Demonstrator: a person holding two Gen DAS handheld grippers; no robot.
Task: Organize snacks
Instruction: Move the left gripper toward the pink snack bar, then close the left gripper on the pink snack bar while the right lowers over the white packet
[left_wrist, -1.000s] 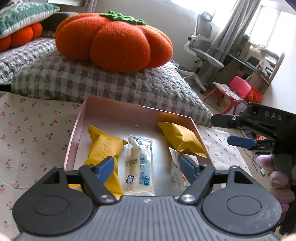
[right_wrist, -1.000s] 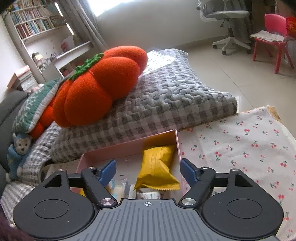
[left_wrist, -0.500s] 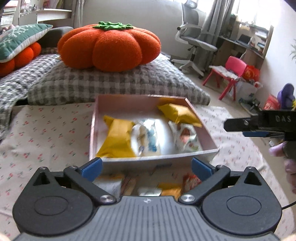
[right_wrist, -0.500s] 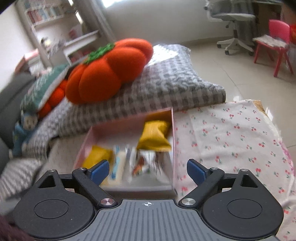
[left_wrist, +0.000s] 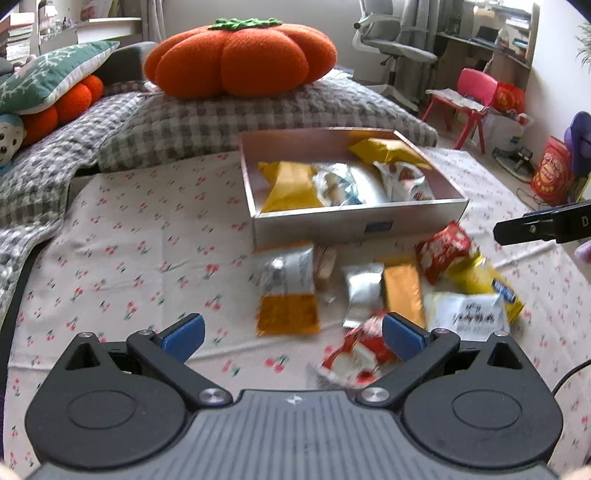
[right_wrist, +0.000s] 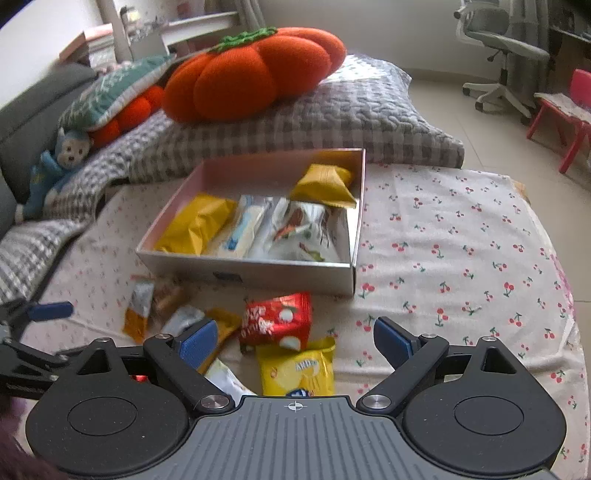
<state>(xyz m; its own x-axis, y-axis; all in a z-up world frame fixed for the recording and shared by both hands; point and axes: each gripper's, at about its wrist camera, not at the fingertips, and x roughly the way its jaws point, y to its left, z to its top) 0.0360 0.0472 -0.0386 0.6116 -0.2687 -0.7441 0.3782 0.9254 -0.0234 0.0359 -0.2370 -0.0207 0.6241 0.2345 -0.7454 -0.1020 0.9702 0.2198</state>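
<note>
both tongs hang over the cherry-print cloth (left_wrist: 122, 236), pointing down and forward at the loose snacks.

the left tongs (left_wrist: 293, 338) are spread wide with nothing between the blue pads. just ahead of them lies a clear-and-orange packet (left_wrist: 288, 291). a red-and-white wrapper (left_wrist: 360, 354) sits right by their right pad. beyond that pad are a silver pouch (left_wrist: 364, 290) and a gold bar packet (left_wrist: 402, 291), side by side. further right lie a white packet (left_wrist: 467, 314), a yellow bag (left_wrist: 487, 284) and a red bag (left_wrist: 443, 247), overlapping in a heap.

the box (left_wrist: 354, 221) stands ahead of the left tongs, past the loose pile. inside it are a yellow pack (left_wrist: 288, 186) on the left, a clear pack with blue print (left_wrist: 336, 184) next to it, a white pack with a picture (left_wrist: 404, 181) to the right, and another yellow pack (left_wrist: 384, 151) at the far right corner.

the right tongs (right_wrist: 295, 338) are also spread, pinching nothing. the red bag (right_wrist: 277, 321) and the yellow bag (right_wrist: 295, 367) lie between and just ahead of their pads. the box (right_wrist: 258, 275) is ahead and slightly left.

a tip of the right tongs shows at the right edge of the left wrist view.

behind the box is a grey checked cushion (left_wrist: 229, 114) with a pumpkin pillow (left_wrist: 240, 55) on top.
</note>
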